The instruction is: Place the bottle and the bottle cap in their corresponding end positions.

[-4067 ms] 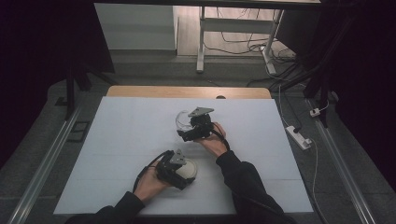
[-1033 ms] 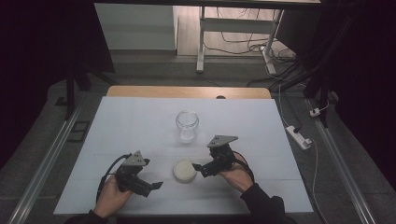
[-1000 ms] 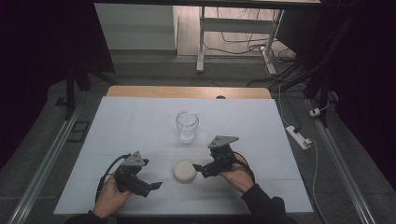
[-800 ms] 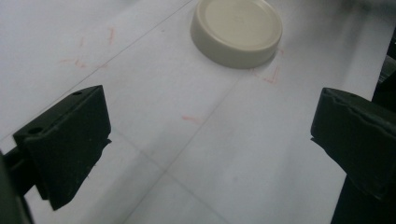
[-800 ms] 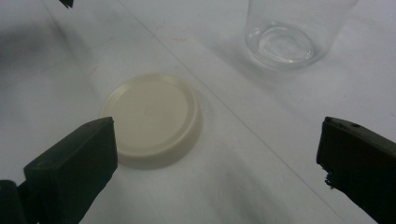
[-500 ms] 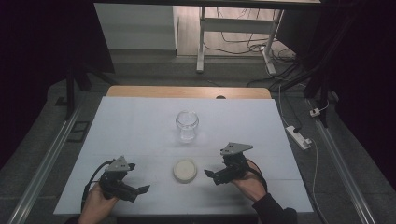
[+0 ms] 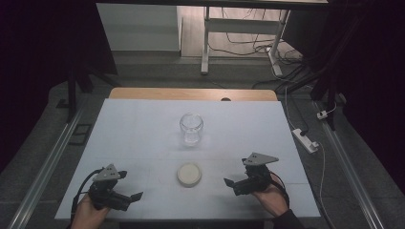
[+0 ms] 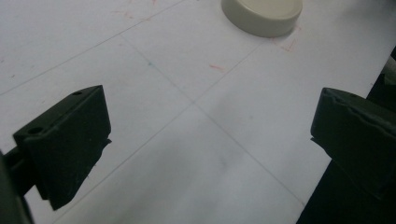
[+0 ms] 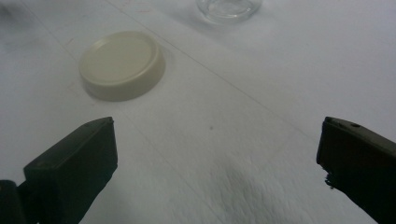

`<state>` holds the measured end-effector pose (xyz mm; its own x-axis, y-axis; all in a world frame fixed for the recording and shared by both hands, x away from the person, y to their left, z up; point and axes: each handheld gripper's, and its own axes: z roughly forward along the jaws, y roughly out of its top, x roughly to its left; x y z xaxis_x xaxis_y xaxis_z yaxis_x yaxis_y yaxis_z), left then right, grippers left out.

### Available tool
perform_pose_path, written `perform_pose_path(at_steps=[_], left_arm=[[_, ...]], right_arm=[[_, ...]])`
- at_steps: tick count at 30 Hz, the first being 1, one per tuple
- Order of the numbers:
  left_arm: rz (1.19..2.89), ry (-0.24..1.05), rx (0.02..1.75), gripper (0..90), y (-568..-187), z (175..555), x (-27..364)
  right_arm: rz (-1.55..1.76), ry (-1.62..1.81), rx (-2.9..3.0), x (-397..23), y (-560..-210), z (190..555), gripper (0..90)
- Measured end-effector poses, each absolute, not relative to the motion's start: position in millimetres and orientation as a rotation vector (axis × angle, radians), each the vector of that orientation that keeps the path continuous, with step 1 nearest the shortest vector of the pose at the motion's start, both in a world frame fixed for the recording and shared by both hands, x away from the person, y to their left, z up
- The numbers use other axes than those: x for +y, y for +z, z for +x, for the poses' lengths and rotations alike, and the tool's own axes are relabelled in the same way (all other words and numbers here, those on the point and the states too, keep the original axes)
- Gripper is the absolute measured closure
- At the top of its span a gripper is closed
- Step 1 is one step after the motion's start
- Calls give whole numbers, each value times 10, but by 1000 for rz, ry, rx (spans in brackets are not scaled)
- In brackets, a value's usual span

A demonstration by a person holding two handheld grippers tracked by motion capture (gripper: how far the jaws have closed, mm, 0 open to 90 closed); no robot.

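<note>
Cream round plastic lid [image 7: 189, 174] lies flat just in front of the clear glass jar [image 7: 191, 128], off it. Left gripper [image 7: 125, 199] and right gripper [image 7: 232, 185] flank the lid, both spread, empty. We'd retreat level, avoiding the lid.

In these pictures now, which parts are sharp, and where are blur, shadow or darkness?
High view: white table evenly lit, surroundings dark, glass jar faint. Left gripper view: jaws soft, lid fairly sharp, dim shadow between the jaws. Right gripper view: lid clear, jar base blurred, grey shadow low in the middle.

Dim room, white table [image 7: 143, 133], grey floor [image 7: 157, 67]
</note>
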<state>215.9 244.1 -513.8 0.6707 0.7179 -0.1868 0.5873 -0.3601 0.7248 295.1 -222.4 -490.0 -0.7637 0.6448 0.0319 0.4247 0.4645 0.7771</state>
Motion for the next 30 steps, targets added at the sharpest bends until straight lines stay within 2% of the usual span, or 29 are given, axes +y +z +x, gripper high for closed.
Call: perform_pose_path(at_steps=[18,30], left_arm=[[2026,242,1103,0,-5181,1953,2751],[2047,264,1170,0,-5236,1875,2858]], right_arm=[[1095,1114,2327,-2821,-4942,2625,0],[1174,1062,2305,-3026,-4987,2481,0]])
